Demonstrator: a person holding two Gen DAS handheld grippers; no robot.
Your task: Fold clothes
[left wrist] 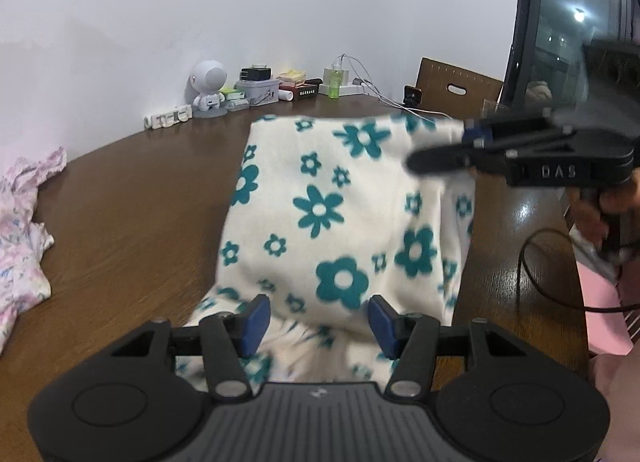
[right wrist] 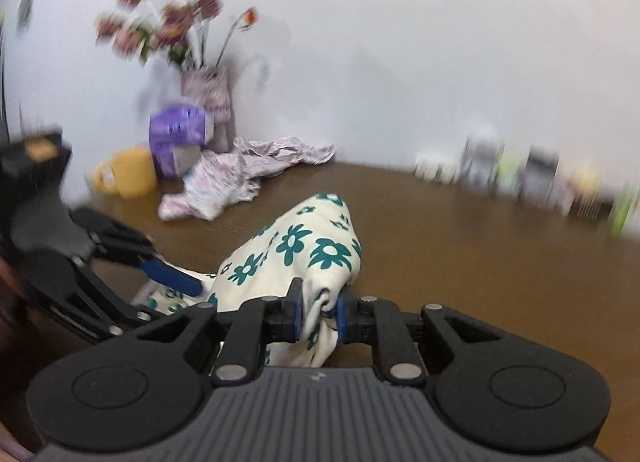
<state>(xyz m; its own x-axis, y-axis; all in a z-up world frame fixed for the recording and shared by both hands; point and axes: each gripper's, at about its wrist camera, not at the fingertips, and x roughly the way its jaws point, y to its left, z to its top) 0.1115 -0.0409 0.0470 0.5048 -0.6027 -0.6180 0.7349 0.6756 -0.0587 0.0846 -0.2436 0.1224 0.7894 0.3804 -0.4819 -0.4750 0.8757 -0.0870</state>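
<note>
The letters "DAS" stand in grey on the right gripper's black body.

The right gripper is seen clamped with its jaws drawn close together, while the left gripper is held with jaws spread wide.

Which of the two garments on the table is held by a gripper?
The cream garment with teal flowers: the right gripper is shut on its bunched edge. The pink floral garment lies crumpled and untouched near the vase.
</note>
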